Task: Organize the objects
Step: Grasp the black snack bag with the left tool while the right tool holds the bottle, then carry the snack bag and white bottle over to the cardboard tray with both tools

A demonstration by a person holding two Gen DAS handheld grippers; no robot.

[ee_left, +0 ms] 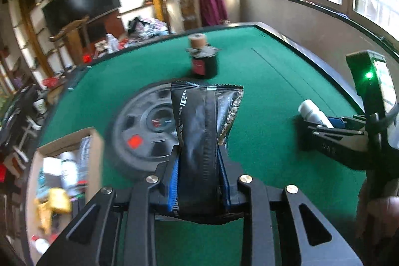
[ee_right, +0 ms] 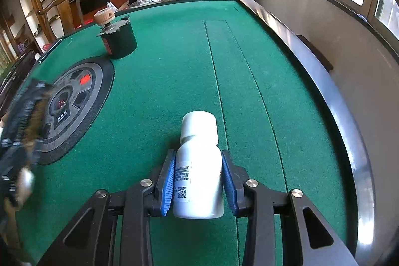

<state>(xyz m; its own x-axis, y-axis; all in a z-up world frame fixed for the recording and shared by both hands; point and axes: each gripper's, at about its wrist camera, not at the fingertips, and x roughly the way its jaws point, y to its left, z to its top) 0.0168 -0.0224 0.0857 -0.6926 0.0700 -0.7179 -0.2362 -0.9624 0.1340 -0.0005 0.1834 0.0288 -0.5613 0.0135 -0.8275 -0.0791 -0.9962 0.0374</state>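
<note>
Green felt covers the table (ee_right: 174,71). At the lower centre of the left wrist view, the left gripper (ee_left: 200,158) is clamped on a black foil packet (ee_left: 202,131), lifted off the felt. At the lower centre of the right wrist view, the right gripper (ee_right: 197,166) squeezes a white pill bottle (ee_right: 198,166). A dark jar (ee_right: 119,39) stands at the upper left, beside a round grey panel (ee_right: 72,101). An open cardboard box (ee_left: 64,173) sits lower left.
</note>
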